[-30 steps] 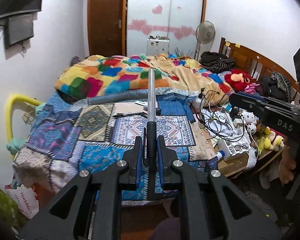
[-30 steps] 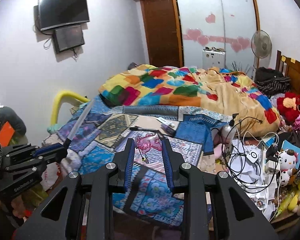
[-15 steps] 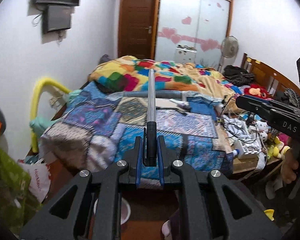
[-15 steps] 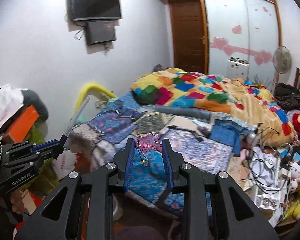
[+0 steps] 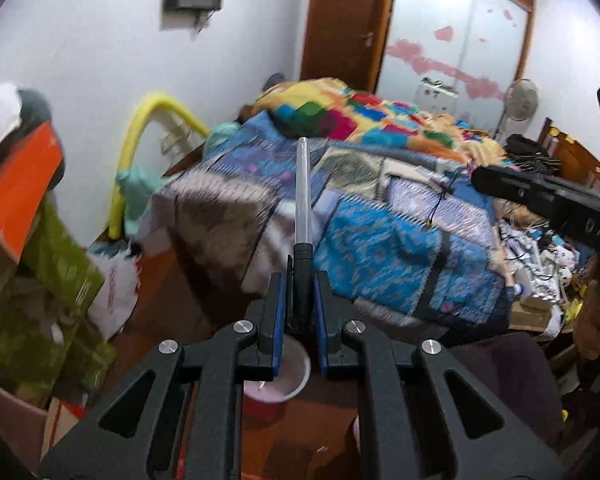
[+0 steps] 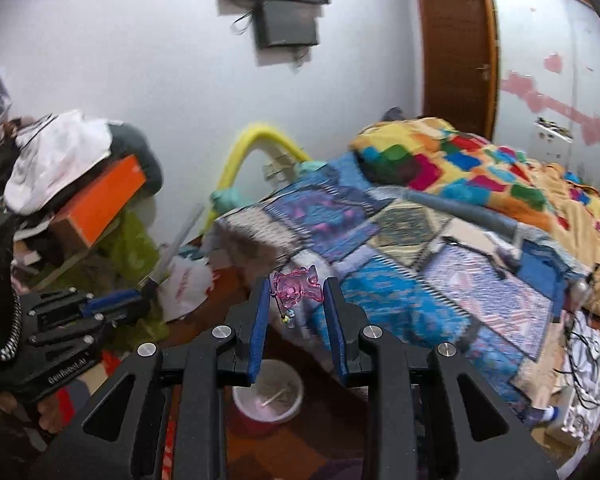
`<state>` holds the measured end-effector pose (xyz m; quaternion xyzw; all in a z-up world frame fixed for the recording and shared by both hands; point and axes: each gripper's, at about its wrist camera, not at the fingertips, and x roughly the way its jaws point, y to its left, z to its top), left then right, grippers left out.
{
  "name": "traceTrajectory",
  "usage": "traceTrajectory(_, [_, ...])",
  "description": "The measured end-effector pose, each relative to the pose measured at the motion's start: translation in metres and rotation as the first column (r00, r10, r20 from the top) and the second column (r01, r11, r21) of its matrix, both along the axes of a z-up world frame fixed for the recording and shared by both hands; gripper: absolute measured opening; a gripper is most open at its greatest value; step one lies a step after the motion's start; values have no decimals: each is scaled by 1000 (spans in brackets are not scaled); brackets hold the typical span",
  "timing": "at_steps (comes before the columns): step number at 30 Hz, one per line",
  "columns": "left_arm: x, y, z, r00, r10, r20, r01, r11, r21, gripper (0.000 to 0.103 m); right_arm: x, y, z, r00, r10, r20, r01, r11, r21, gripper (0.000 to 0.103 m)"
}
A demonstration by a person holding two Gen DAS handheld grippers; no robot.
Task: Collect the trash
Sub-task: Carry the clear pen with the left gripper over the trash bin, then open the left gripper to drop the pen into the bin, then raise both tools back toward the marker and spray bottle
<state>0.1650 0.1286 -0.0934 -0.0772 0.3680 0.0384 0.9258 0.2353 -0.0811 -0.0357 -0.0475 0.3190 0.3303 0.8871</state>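
My left gripper is shut on a long clear tube with a black end, which points forward over the bed's foot; it also shows in the right wrist view. My right gripper is shut on a small pink translucent plastic toy with a short beaded string hanging from it. A small red bin with a white liner stands on the floor just below both grippers; in the right wrist view it holds a thin stick.
The bed with its patchwork blue cover fills the right. Stacked boxes and clothes with an orange box stand at the left. A white plastic bag lies on the floor by a yellow tube. Cables and clutter sit right of the bed.
Both grippers have swung left and down away from the bed, each still holding its item. The red bin on the floor has come into view below them.
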Motion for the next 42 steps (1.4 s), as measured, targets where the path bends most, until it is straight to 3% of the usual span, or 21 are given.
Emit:
traceTrajectory(5, [-3, 18, -40, 996, 27, -80, -30, 999, -35, 13, -3, 36, -24, 997, 68, -40, -70, 997, -45, 25])
traceTrajectory(13, [7, 40, -111, 975, 71, -211, -99, 987, -125, 13, 7, 82, -82, 976, 126, -177, -151, 979, -138, 25])
traceTrajectory(20, [21, 55, -157, 945, 91, -313, -153, 972, -177, 13, 30, 114, -133, 935, 132, -328, -201, 962, -185, 25])
traceTrajectory(26, [37, 64, -171, 935, 99, -339, -181, 959, -218, 13, 51, 132, -164, 893, 114, -435, -216, 957, -193, 26])
traceTrajectory(29, [46, 65, -172, 935, 99, -341, -181, 959, -218, 13, 58, 137, -173, 862, 125, -491, -235, 957, -171, 39])
traceTrajectory(31, [51, 67, -172, 937, 95, -337, -179, 957, -229, 13, 59, 136, -173, 873, 112, -475, -221, 958, -181, 46])
traceTrajectory(34, [59, 65, -171, 941, 88, -328, -170, 958, -230, 13, 59, 136, -169, 897, 96, -432, -207, 954, -218, 46])
traceTrajectory(37, [67, 60, -170, 942, 99, -322, -169, 965, -198, 13, 62, 129, -166, 899, 88, -429, -194, 958, -209, 46])
traceTrajectory(40, [75, 59, -180, 925, 112, -364, -186, 967, -175, 41, 65, 121, -163, 903, 80, -421, -182, 961, -207, 46])
traceTrajectory(42, [75, 58, -185, 917, 118, -381, -195, 966, -171, 43, 65, 116, -161, 908, 77, -413, -179, 961, -213, 46])
